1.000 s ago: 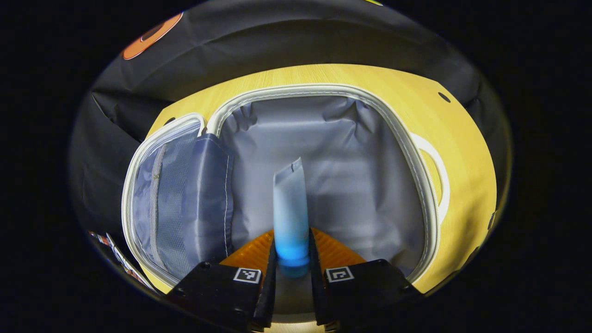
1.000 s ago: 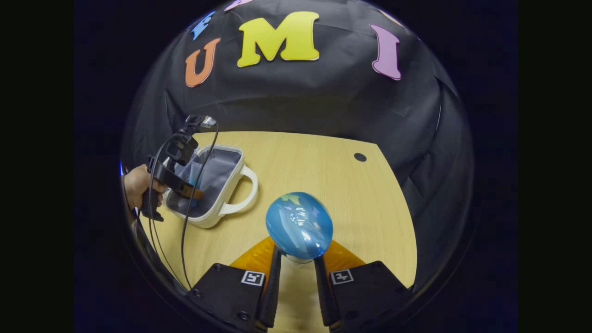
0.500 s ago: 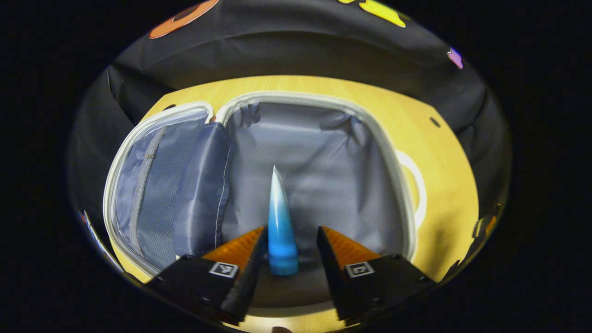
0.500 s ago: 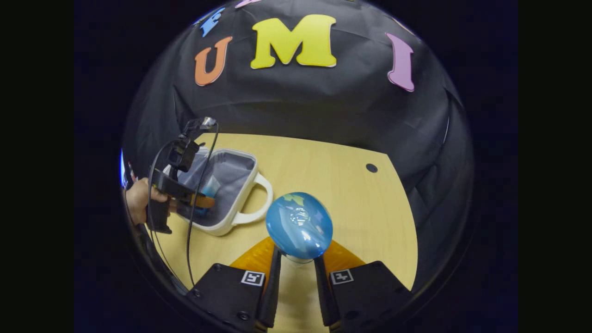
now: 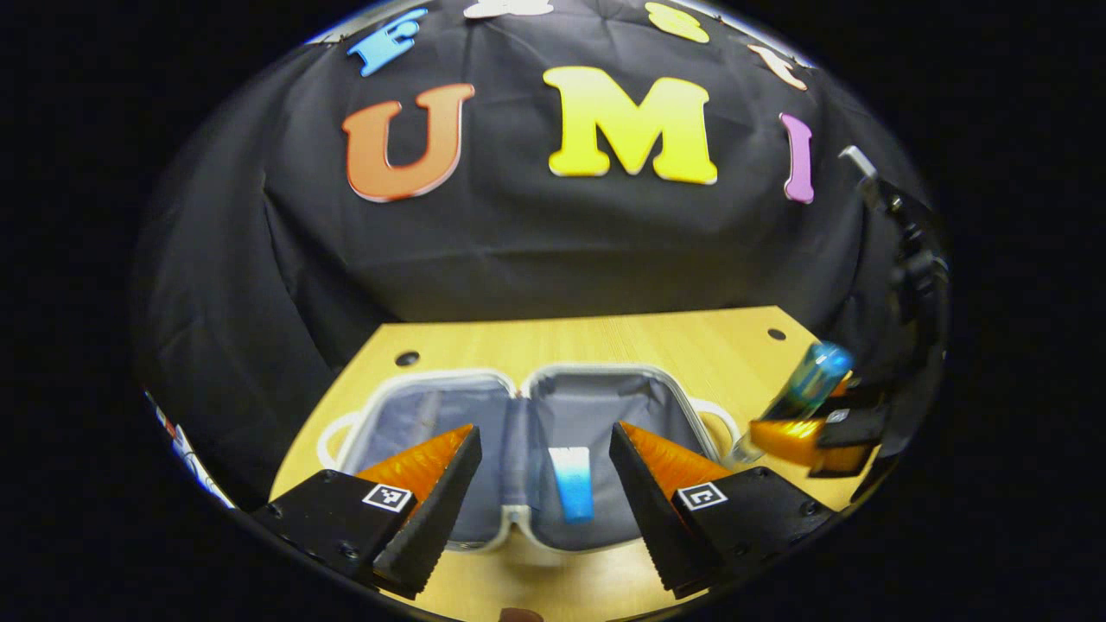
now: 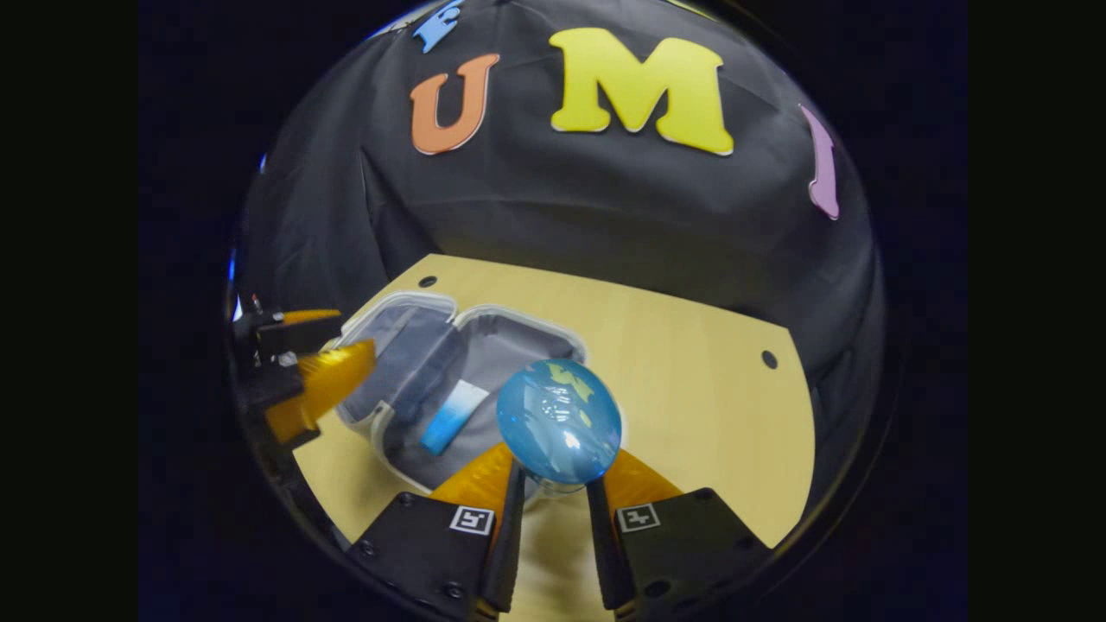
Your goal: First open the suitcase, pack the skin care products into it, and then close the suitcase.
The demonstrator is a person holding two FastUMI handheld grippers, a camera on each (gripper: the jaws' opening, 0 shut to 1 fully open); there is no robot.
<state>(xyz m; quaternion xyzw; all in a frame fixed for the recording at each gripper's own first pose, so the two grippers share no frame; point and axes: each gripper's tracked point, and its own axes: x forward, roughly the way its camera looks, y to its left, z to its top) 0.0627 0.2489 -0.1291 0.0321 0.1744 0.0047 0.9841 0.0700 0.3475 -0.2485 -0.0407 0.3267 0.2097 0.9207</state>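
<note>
The small white suitcase (image 5: 596,370) lies open on the wooden table, its two grey-lined halves side by side. A blue-and-white tube (image 5: 570,484) lies flat in the right half, a little beyond my left gripper (image 5: 543,432), which is open and holds nothing. At the far right of the left gripper view, my right gripper (image 5: 808,410) carries a blue bottle (image 5: 812,384). In the right gripper view, my right gripper (image 6: 557,471) is shut on that bottle (image 6: 559,421), hovering over the near edge of the suitcase (image 6: 518,321). The tube (image 6: 454,417) and the left gripper (image 6: 346,339) lie to the left.
The wooden table (image 5: 605,337) has small round holes near its far corners and bare surface to the right (image 6: 691,380). White carry handles (image 5: 328,432) stick out from the suitcase's sides. Black cloth walls close the booth behind the table.
My left gripper opened, let the tube drop into the suitcase, and pulled back and tilted up. The right gripper carried the blue bottle leftward to the suitcase.
</note>
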